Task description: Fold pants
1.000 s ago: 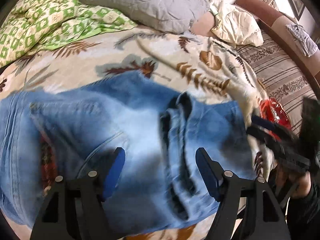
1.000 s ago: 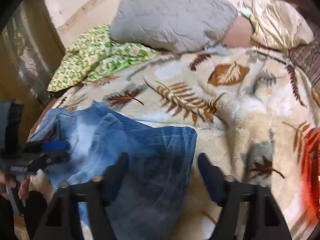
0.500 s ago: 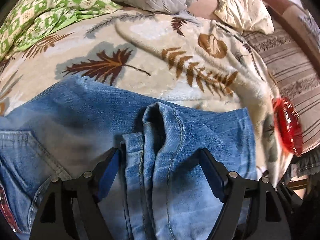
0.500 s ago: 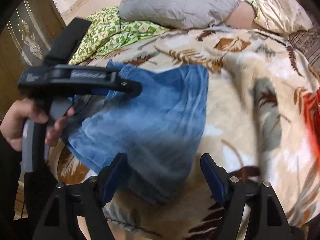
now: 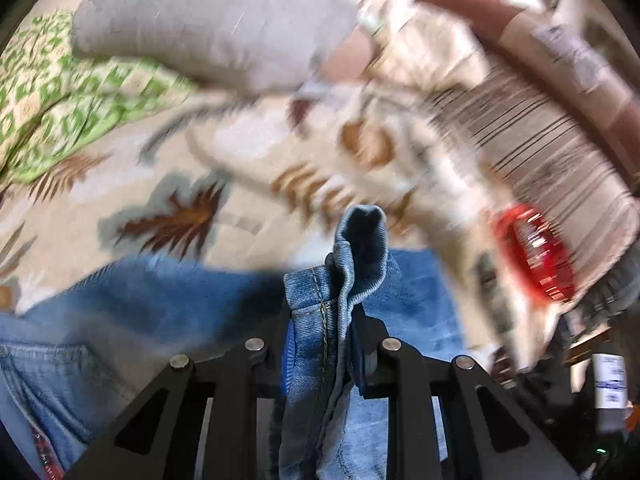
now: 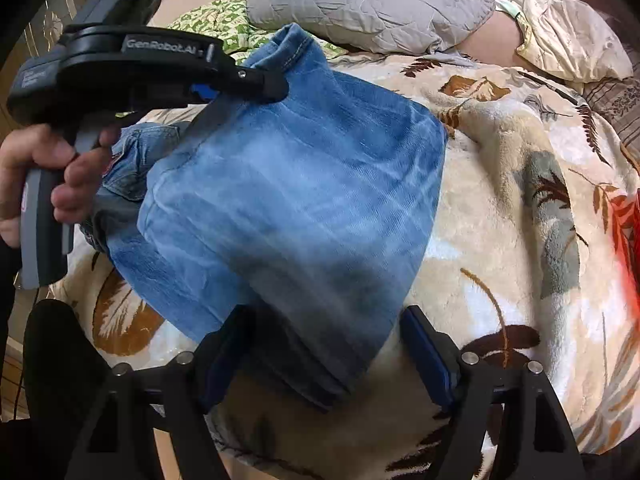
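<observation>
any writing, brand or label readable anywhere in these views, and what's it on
"GenRobot.AI": raised lettering on the black body of the left tongs, seen from the right wrist view, shut on the jeans.
Small label on the rear grey block of those tongs: too blurred to read.
White label with dark print on an object at the right edge of the left wrist view: too blurred to read.

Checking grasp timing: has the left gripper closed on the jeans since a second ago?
Yes. The left gripper has just been closing and now pinches a bunched fold of the jeans, lifted off the leaf-print blanket.
</observation>
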